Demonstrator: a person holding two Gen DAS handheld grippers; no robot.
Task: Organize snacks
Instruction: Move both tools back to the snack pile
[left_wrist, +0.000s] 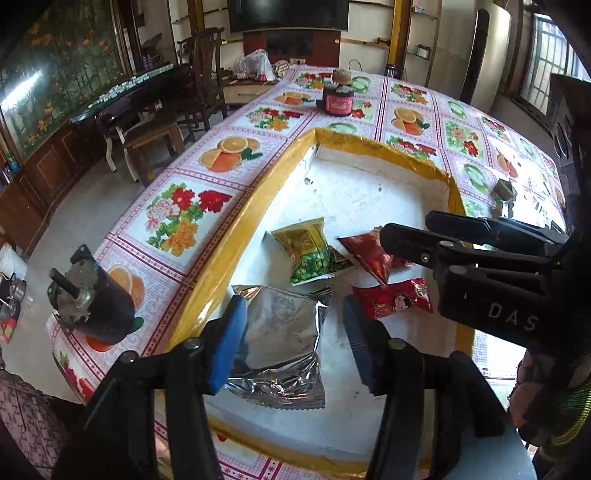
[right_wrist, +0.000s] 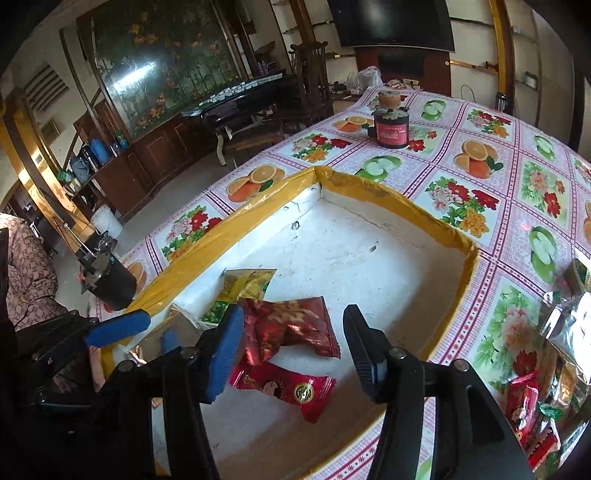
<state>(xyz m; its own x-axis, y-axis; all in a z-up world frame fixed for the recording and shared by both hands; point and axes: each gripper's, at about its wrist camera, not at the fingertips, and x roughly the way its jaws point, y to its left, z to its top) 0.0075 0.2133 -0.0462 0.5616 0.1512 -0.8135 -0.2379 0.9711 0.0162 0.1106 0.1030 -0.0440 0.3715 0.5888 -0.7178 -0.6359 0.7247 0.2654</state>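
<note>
Two hand-held grippers work over a shallow white tray (left_wrist: 362, 192) edged in yellow tape, set on a table under a fruit-and-flower cloth (left_wrist: 192, 206). The left gripper (left_wrist: 293, 332) hangs over the tray's near left part with its jaws spread wide around a silver packet (left_wrist: 280, 343) lying on the tray floor; nothing is clamped. The right gripper (right_wrist: 293, 343) is likewise wide open and empty, poised over a dark red packet (right_wrist: 291, 325) and, nearer, a bright red packet (right_wrist: 288, 391) with a cartoon face. A green-and-gold packet (left_wrist: 310, 251) lies just left of the dark red one, partly under it. More snacks (right_wrist: 535, 417) are heaped on the cloth to the right of the tray. A dark jar (left_wrist: 337, 99) stands at the far side of the table, and a black cylinder (left_wrist: 96, 306) stands at its near left edge.
</note>
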